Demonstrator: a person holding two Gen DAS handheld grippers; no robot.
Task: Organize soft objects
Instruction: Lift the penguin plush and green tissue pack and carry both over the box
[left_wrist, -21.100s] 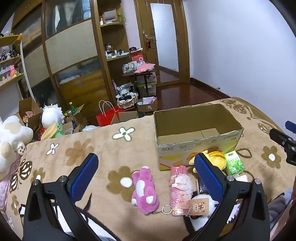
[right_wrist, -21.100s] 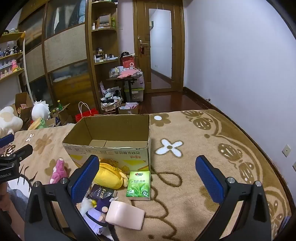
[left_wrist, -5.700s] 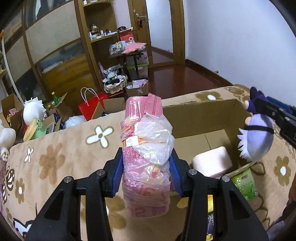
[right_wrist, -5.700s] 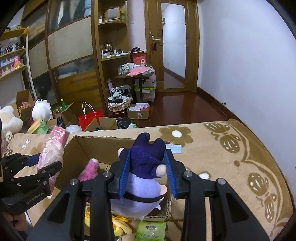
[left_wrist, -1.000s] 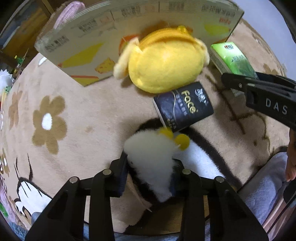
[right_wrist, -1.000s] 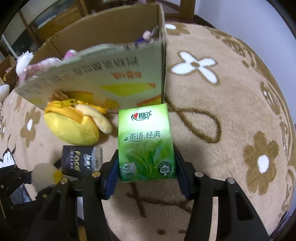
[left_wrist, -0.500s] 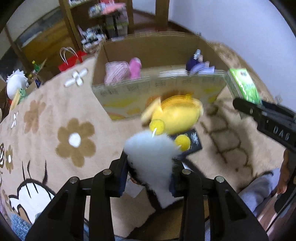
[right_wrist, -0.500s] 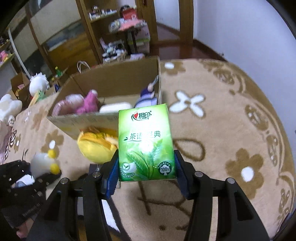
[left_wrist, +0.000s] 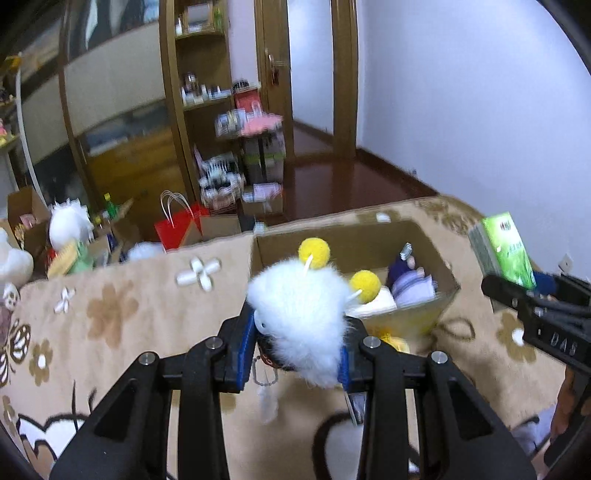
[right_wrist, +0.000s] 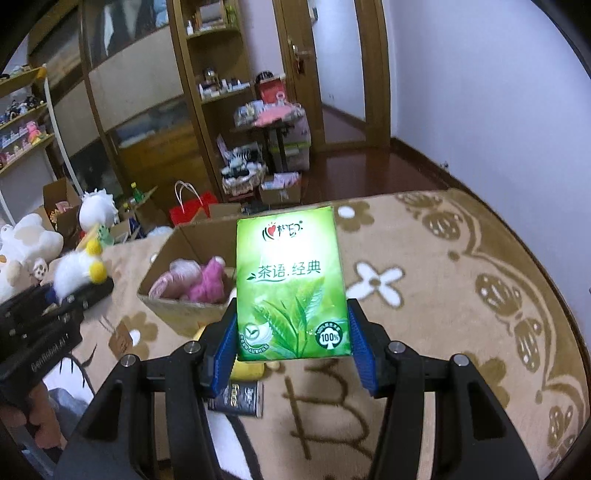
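My left gripper (left_wrist: 295, 347) is shut on a white fluffy plush with two yellow pompoms (left_wrist: 299, 302), held in the air in front of the open cardboard box (left_wrist: 354, 240). My right gripper (right_wrist: 291, 343) is shut on a green tissue pack (right_wrist: 291, 284), held up before the same box (right_wrist: 162, 295). The box holds a pink plush (right_wrist: 208, 284), a pink bagged bundle (right_wrist: 173, 275), a purple doll (left_wrist: 410, 280) and a pale pink block (left_wrist: 380, 301). The right gripper with the pack (left_wrist: 506, 251) shows at the right of the left wrist view.
A yellow plush (right_wrist: 247, 369) and a black packet (right_wrist: 236, 400) lie on the flowered beige blanket (right_wrist: 443, 295) in front of the box. Beyond the blanket's far edge are a red bag (left_wrist: 177, 229), cartons and shelves. White plush toys (right_wrist: 22, 251) sit at the left.
Both grippers have lifted their loads off the blanket and tilted up to face the box and room. The white plush and the tissue pack stay gripped.
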